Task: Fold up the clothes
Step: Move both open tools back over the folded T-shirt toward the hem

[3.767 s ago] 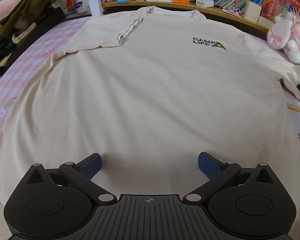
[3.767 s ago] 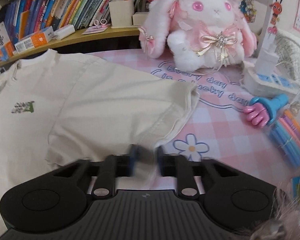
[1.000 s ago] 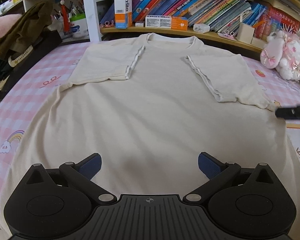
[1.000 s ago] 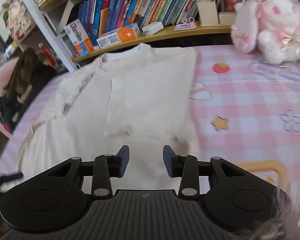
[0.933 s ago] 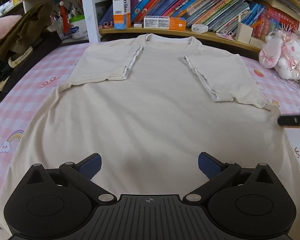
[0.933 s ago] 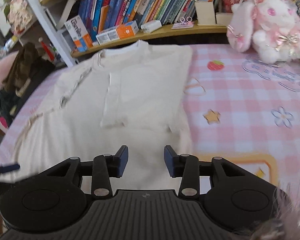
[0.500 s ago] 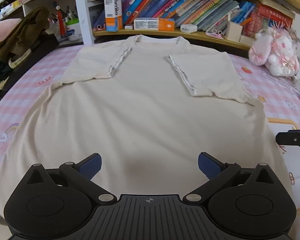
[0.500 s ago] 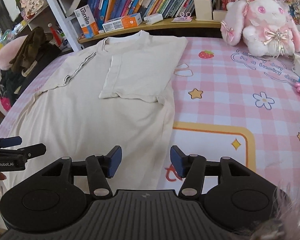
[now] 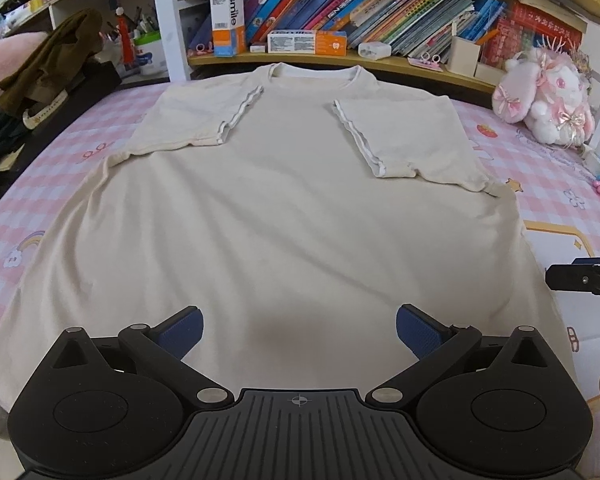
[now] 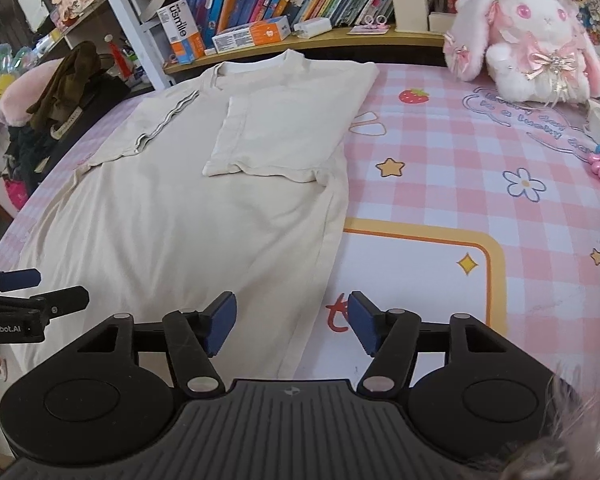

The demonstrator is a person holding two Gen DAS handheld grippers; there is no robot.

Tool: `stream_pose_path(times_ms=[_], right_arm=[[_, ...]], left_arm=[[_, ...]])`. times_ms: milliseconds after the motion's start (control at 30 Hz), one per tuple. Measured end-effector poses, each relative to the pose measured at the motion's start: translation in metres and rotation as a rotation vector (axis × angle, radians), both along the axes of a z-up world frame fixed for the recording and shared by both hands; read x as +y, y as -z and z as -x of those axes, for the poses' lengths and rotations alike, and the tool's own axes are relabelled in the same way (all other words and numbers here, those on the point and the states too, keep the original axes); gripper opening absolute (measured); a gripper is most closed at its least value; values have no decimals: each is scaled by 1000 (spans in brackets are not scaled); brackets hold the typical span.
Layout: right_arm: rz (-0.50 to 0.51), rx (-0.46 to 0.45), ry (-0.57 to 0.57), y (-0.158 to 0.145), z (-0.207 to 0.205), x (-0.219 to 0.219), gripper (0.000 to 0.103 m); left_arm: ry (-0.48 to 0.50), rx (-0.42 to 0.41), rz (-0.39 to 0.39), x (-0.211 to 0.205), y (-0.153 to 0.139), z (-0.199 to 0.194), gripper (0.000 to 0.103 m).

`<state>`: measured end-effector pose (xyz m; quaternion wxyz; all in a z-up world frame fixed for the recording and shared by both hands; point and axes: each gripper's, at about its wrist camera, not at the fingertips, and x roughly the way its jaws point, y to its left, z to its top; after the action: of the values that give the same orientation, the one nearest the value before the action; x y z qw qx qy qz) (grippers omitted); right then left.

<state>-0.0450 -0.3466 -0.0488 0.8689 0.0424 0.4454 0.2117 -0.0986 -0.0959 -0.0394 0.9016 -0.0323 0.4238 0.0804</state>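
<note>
T-shirt (image 9: 292, 208) flat, hem under left tool (image 9: 299, 330); right tool (image 10: 291, 322) beside; both spread.

Your left tool (image 9: 298, 330): jaws spread wide, blue pads (image 9: 182, 330) empty, level. Your right tool (image 10: 290, 322): jaws parted, narrower gap, holding nothing, beside the left.

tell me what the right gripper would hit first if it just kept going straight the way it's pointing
Probably the cream t-shirt: the right gripper, jaws open, points along the shirt's right side edge near the hem. Depth is unclear, so it could meet the pink checked cover beside that edge instead.
</note>
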Motion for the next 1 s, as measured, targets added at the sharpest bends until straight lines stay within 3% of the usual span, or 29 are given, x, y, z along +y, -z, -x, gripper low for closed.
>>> stream_pose_path(times_ms=[467,800,1000], right_arm=[[34,-33,103,-15,31,35,66],[77,-60,186,-22,81,91,68],[105,-55,248,-15,119,117,74]], left_arm=[[60,-78,20,53,-9,18,103],[88,-114,49,121,-12,61,103],[90,-91,69,159,-5,87,103]])
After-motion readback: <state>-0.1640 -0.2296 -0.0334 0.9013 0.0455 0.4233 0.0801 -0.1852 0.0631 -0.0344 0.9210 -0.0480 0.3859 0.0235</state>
